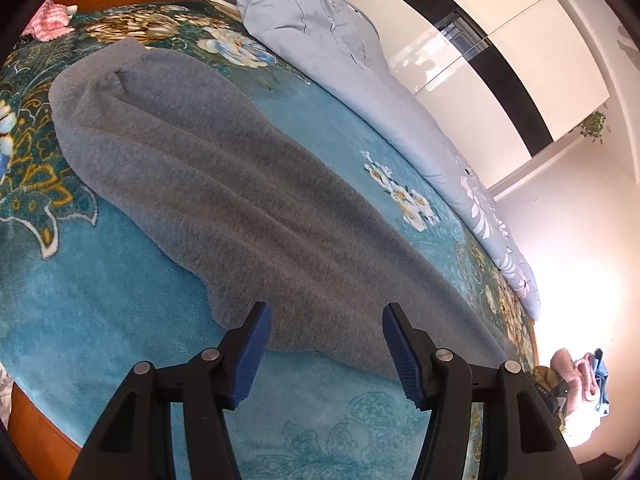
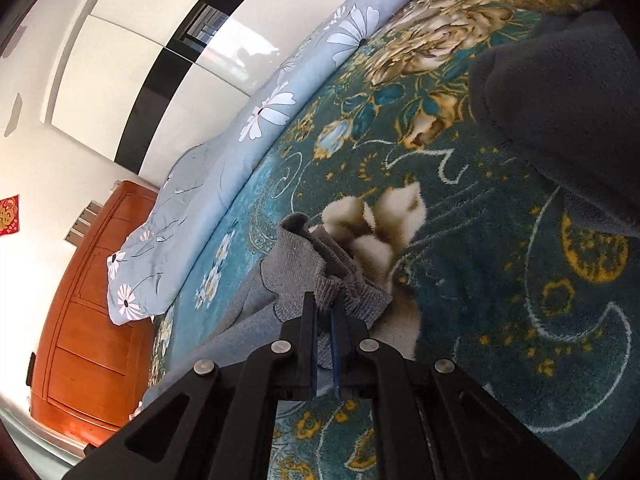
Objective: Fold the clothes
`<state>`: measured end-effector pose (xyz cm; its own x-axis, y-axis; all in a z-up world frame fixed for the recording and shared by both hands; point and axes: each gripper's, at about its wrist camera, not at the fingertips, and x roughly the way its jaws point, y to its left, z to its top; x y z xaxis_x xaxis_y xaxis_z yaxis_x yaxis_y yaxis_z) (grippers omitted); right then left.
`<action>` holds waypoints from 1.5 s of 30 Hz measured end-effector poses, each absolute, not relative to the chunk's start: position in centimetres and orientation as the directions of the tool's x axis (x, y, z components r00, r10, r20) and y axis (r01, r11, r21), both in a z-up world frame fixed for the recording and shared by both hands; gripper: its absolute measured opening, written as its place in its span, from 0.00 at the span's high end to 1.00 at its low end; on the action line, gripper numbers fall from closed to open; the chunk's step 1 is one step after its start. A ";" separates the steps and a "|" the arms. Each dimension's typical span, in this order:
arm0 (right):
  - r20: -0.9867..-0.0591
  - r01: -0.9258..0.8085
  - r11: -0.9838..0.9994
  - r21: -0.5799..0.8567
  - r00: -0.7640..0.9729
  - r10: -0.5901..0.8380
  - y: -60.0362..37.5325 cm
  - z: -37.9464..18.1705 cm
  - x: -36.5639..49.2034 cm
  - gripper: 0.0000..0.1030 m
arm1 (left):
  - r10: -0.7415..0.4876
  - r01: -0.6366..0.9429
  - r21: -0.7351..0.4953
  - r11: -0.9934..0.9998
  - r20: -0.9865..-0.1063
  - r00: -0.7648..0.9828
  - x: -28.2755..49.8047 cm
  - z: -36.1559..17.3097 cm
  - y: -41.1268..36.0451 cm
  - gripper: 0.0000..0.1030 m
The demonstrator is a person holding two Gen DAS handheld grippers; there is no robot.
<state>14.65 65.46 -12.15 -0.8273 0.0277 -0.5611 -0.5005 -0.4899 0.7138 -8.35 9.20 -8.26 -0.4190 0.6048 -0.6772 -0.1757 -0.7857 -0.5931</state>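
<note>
Open teal blanket [image 1: 100, 300] left of the grey garment [image 1: 224, 184], folded quilt [image 1: 360, 80] bounding its far side, dark fleece [image 2: 560, 120] nearby

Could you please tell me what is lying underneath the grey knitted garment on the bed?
The grey knitted garment lies spread on a teal floral blanket, which shows all round it. Whatever the blanket's pattern holds beneath the garment is covered, and the bed surface under the blanket cannot be seen.

Teal floral blanket [image 1: 100, 312] covers bed. Grey-blue duvet w/ daisy print [image 1: 320, 32] bunched along its 1 o'clock edge. Pink cloth [image 1: 52, 20] at 11 o'clock. White glossy wardrobe w/ black stripe [image 1: 500, 68] behind. Orange wood headboard [image 2: 92, 320] at 8 o'clock, right view; red wall hanging [image 2: 9, 215] at 9.
</note>
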 end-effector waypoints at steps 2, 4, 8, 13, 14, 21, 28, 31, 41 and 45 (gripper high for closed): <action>-0.565 -0.506 -0.505 0.699 -0.824 0.044 65.1 -11.7 15.1 0.90 | 0.600 -0.172 -0.589 -0.790 -0.685 -0.413 -8.4 -8.6 9.4 0.40; -0.568 -0.512 -0.520 0.684 -0.821 0.060 64.7 -11.3 15.6 0.77 | 0.604 -0.165 -0.594 -0.787 -0.687 -0.404 -8.4 -9.0 9.7 0.40; -0.575 -0.518 -0.529 0.672 -0.815 0.068 64.2 -11.4 16.2 0.62 | 0.602 -0.143 -0.600 -0.787 -0.695 -0.394 -8.7 -9.9 10.6 0.40; -0.549 -0.513 -0.471 0.717 -0.833 0.071 64.9 -12.5 15.2 0.53 | 0.598 -0.209 -0.563 -0.799 -0.713 -0.366 -8.4 -9.7 13.3 0.40; -0.556 -0.522 -0.462 0.717 -0.828 0.072 64.9 -12.7 15.0 0.50 | 0.600 -0.219 -0.561 -0.799 -0.714 -0.362 -8.3 -9.7 13.8 0.40; -0.523 -0.499 -0.401 0.768 -0.850 0.056 64.6 -12.9 15.7 0.48 | 0.615 -0.236 -0.569 -0.788 -0.707 -0.350 -8.1 -10.1 14.9 0.40; -0.546 -0.520 -0.408 0.751 -0.836 0.061 64.3 -12.7 14.1 0.37 | 0.620 -0.273 -0.557 -0.784 -0.706 -0.342 -7.9 -10.2 16.7 0.37; -0.568 -0.551 -0.401 0.732 -0.818 0.087 64.6 -13.2 13.4 0.37 | 0.627 -0.307 -0.548 -0.778 -0.708 -0.326 -7.6 -10.4 18.1 0.37; -0.552 -0.555 -0.457 0.695 -0.819 0.156 63.9 -8.0 12.4 0.82 | 0.646 -0.367 -0.542 -0.756 -0.705 -0.292 -7.1 -12.4 21.3 0.33; -0.530 -0.519 -0.603 0.606 -0.829 0.181 60.6 -1.3 10.4 0.82 | 0.713 -0.344 -0.625 -0.700 -0.641 -0.286 -7.1 -11.7 18.9 0.33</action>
